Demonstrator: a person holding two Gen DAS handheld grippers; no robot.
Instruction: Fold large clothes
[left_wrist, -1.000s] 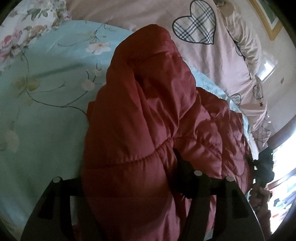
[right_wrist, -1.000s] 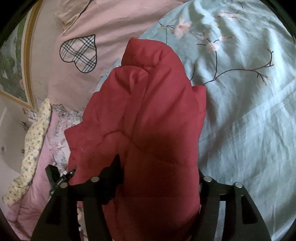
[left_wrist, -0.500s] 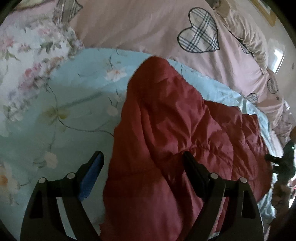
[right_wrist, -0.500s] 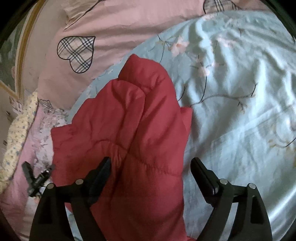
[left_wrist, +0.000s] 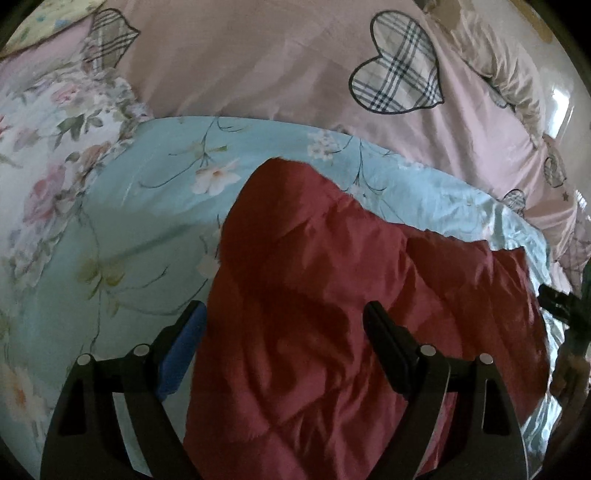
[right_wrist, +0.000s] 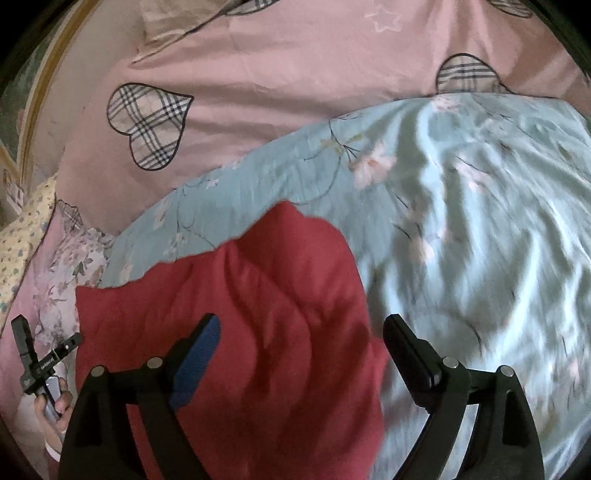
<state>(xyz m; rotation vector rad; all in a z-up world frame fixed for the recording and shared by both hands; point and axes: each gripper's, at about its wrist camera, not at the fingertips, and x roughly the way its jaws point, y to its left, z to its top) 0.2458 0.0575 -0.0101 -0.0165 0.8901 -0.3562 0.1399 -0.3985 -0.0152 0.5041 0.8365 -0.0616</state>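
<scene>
Jacket (left_wrist: 332, 314), red and quilted, lies folded on your pale blue flowered quilt (left_wrist: 140, 229), with a pink duvet (left_wrist: 277, 66) bearing checked hearts heaped behind it.

Start on your left. Your left gripper (left_wrist: 284, 332) hangs above the jacket with its fingers well apart and clamped on nothing. The left finger, the one with the blue pad (left_wrist: 181, 350), stands over the blue quilt just beside the jacket's left edge; the black right finger (left_wrist: 388, 350) stands over the red cloth, roughly mid-width. So the near left part of the jacket shows in the gap between them, but neither pad presses on it. From this view the jacket runs away to a rounded end at the top and spreads wide to the right, almost to the quilt's edge.

Now your right. Your right gripper (right_wrist: 301, 350) also stands wide, holding nothing. Its blue-padded finger (right_wrist: 195, 362) is over the red cloth, and its black finger (right_wrist: 410, 354) is over the blue quilt just off the jacket's right edge (the quilt here is blurred). The jacket (right_wrist: 240, 314) again fills the gap without touching either pad.

At the far left of the right view, your left hand (right_wrist: 55, 406) grips its tool's handle.
</scene>
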